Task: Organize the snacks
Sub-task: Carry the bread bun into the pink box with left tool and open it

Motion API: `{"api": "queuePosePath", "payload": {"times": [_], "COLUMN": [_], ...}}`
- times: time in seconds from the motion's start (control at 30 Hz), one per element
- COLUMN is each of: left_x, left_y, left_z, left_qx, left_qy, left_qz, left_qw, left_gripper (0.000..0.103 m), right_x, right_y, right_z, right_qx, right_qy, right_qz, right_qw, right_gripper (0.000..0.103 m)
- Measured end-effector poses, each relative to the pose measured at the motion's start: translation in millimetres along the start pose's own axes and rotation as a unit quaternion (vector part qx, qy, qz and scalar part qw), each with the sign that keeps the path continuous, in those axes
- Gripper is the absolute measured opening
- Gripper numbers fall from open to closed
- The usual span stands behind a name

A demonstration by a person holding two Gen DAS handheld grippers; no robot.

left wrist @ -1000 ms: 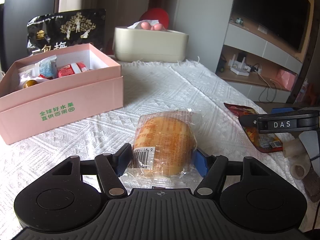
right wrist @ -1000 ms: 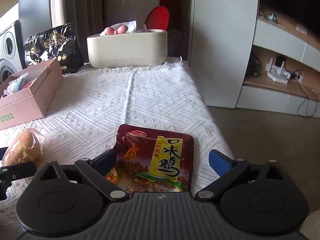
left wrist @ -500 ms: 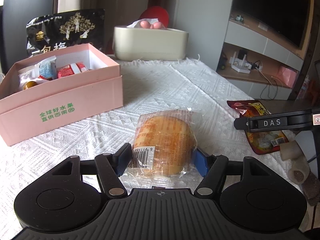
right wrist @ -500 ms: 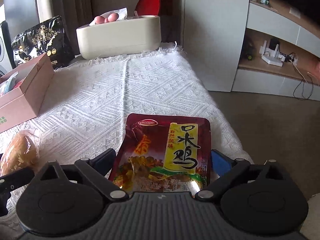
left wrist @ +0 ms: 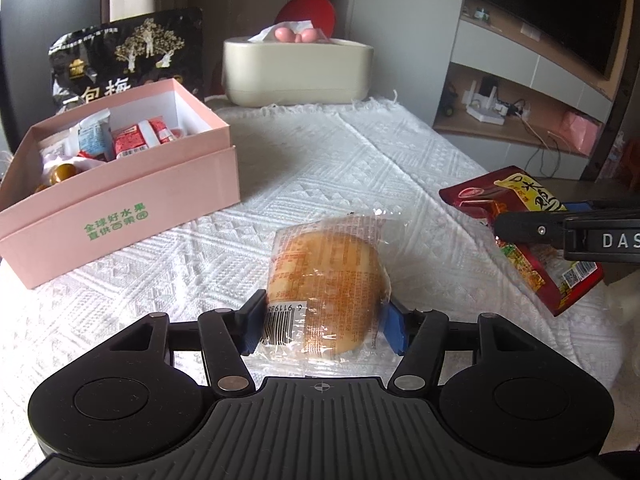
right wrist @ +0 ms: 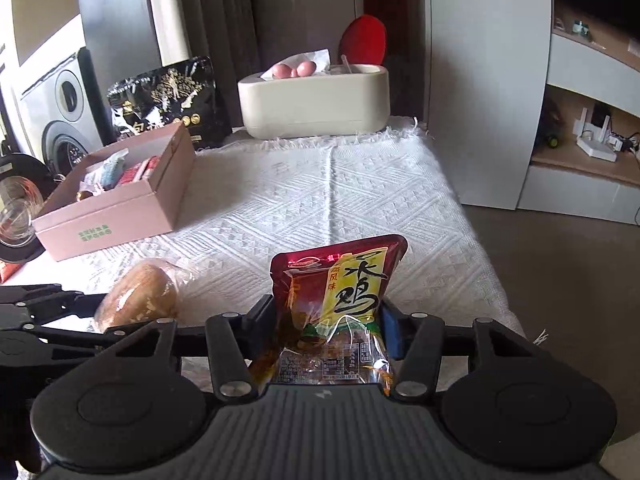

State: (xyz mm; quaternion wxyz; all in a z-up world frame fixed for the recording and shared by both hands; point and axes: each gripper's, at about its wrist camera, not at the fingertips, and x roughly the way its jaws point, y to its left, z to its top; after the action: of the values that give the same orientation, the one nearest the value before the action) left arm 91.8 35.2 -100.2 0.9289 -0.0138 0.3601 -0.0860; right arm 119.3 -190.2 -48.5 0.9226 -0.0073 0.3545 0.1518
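1. Bread in clear wrap [left wrist: 326,276] lies on the white cloth [left wrist: 340,160] near the counter's front edge, between my left jaws [left wrist: 324,320], which are closing and touch its wrapper on both sides.
2. My right jaws [right wrist: 328,328] are closing on the red snack pouch [right wrist: 340,284], pinched and lifted clear of the cloth at the right edge.
3. The pink box [left wrist: 120,200] of snacks stands open at the left edge.
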Motion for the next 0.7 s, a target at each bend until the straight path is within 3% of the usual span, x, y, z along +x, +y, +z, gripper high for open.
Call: {"api": "queuePosePath", "payload": {"times": [0.1, 0.2, 0.33, 0.4, 0.47, 0.6, 0.67, 0.7], "left_x": [-20, -60, -107, -109, -89, -18, 18, 29], "left_y": [3, 19, 46, 70, 98, 157, 168, 168], "left_z": [-1, 13, 56, 86, 111, 127, 123, 119], "left_qx": [-0.006, -0.025, -0.016, -0.033, -0.071, -0.162, -0.158, -0.145], "left_qy": [-0.022, -0.077, -0.165, -0.187, -0.161, -0.087, -0.016, 0.002], "left_qz": [0.004, -0.001, 0.069, 0.101, 0.104, 0.035, 0.057, 0.074], "left_qw": [0.9997, 0.9967, 0.9838, 0.9767, 0.9788, 0.9824, 0.9856, 0.9866], "left_gripper": [0.063, 0.062, 0.063, 0.063, 0.063, 0.064, 0.064, 0.065], "right_x": [-18, -34, -60, -69, -75, -70, -65, -63], "right_y": [6, 14, 26, 34, 44, 62, 69, 72], "right_z": [7, 18, 52, 68, 81, 98, 102, 104], "right_qx": [-0.01, -0.027, -0.044, -0.056, -0.069, -0.084, -0.091, -0.095], "right_qy": [-0.021, -0.044, -0.087, -0.112, -0.135, -0.146, -0.137, -0.133], "right_qz": [0.013, 0.02, 0.047, 0.054, 0.058, 0.069, 0.074, 0.075], "right_qw": [1.0, 0.998, 0.994, 0.991, 0.987, 0.983, 0.984, 0.984], "right_gripper": [0.053, 0.053, 0.053, 0.053, 0.053, 0.053, 0.053, 0.053]}}
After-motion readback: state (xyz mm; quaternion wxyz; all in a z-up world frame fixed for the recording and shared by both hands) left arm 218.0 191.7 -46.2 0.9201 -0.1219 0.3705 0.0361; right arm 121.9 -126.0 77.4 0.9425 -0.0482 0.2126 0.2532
